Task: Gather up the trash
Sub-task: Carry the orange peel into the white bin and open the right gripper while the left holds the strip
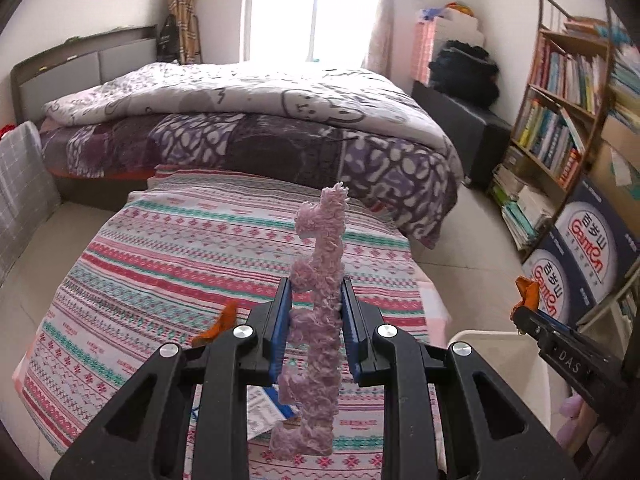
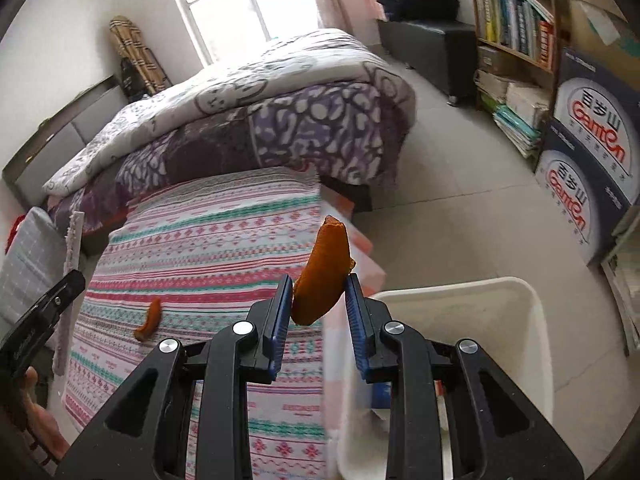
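Observation:
My left gripper [image 1: 316, 286] is shut on a long fluffy lilac strip [image 1: 320, 240], which sticks up past the fingertips and hangs down below them. It hovers over a table draped in a striped patterned cloth [image 1: 160, 264]. My right gripper [image 2: 320, 284] is shut on a curved piece of orange peel [image 2: 326, 264], at the table's right edge beside a white bin [image 2: 532, 320]. In the left wrist view the right gripper [image 1: 522, 310] holds its peel above the bin [image 1: 500, 344]. A second orange peel [image 2: 149, 320] lies on the cloth.
A blue and white packet [image 1: 266, 408] lies on the cloth under the left gripper. A bed with a purple quilt [image 1: 260, 120] stands behind the table. A bookshelf [image 1: 560, 120] and printed cartons [image 1: 580, 248] line the right wall, with tiled floor [image 2: 460, 200] between.

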Motion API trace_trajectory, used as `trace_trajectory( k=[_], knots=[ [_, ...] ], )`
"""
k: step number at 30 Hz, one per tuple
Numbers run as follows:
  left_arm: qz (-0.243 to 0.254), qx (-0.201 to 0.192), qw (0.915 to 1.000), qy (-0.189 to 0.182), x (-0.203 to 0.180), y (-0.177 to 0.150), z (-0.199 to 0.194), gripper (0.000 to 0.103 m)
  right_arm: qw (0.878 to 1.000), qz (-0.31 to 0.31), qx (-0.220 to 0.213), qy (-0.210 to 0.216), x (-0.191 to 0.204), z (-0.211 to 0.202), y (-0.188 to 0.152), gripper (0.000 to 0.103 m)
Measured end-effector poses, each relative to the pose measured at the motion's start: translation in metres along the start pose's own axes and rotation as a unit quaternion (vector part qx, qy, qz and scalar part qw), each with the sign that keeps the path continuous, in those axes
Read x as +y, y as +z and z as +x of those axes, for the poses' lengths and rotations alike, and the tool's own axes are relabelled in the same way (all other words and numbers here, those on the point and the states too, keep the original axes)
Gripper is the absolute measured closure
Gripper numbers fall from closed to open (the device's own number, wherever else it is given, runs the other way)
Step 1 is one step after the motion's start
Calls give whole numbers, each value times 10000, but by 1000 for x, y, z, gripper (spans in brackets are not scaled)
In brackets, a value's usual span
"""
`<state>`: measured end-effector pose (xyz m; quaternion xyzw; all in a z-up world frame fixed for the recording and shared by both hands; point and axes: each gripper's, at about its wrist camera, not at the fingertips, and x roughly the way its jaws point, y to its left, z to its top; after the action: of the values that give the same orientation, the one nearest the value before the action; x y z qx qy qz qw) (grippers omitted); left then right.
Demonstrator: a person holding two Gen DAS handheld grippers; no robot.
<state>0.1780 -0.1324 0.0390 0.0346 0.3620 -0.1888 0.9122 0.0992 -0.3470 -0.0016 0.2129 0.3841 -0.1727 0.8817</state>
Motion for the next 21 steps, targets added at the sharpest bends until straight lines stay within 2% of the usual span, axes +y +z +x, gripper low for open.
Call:
trace_trajectory(
  k=[8,16,18,21],
  knots=[
    [338,83,9992,-179,-36,-9,7,79,9982,350,252,-411,-45,3,0,76],
    [701,147,9965,-432,-77,-18,12,78,9949,552,248,-801,-82,-6,-2,75],
    [782,172,9956,-483,-87,-21,13,78,9937,673,246,-857,-91,-9,-2,63],
    [903,211,9941,-566,-102,-25,15,78,9918,854,205,-923,-106,-14,-2,57]
  ],
)
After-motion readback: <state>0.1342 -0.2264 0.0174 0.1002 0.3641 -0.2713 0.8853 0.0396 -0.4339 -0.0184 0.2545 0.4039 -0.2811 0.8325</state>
